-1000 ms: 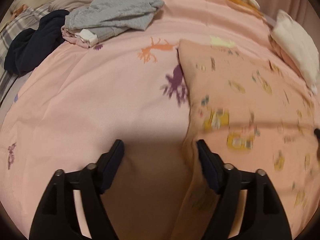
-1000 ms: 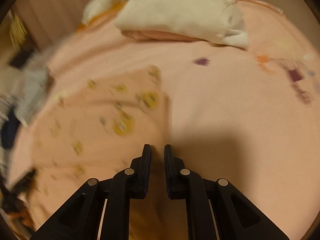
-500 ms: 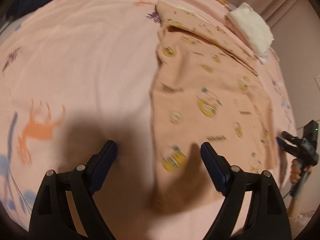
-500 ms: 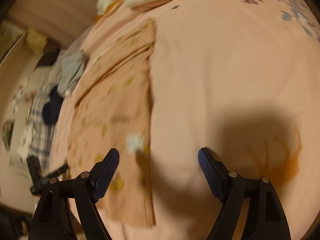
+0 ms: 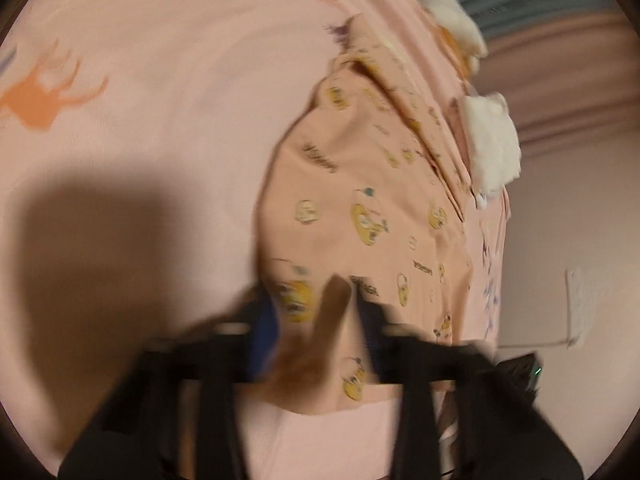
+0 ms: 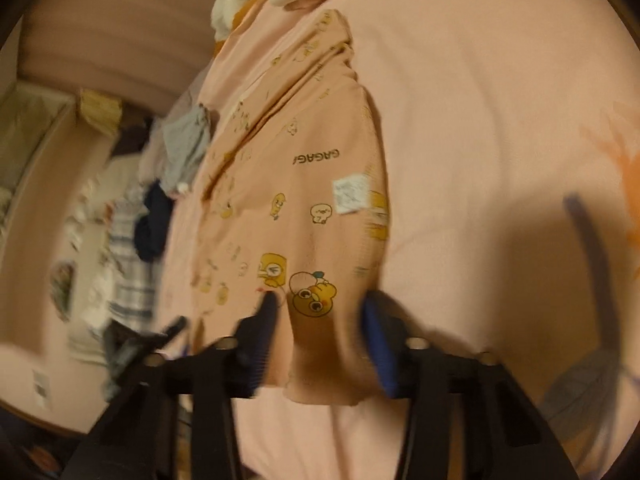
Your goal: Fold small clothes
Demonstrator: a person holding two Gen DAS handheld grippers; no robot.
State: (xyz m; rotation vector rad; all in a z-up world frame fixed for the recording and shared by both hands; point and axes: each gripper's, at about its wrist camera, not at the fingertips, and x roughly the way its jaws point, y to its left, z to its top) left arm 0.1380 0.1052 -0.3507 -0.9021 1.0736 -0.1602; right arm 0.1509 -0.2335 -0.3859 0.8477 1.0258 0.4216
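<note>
The peach cartoon-print garment (image 5: 360, 184) lies flat on the pink bedsheet (image 5: 160, 80), the left gripper (image 5: 316, 320) pinched shut on its near hem and the right gripper (image 6: 320, 332) just closing around its other near corner — likely so both can lift that edge and fold it over.

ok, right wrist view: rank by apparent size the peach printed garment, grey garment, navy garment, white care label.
1. peach printed garment, by far
2. grey garment
3. navy garment, close to grey and farther away, so unsure
4. white care label

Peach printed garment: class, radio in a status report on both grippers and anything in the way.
Left gripper just closed, pinching the peach garment hem. Right gripper closing, hem between its fingers, not yet pinched. Nothing blocking; white folded cloth lies beyond.
</note>
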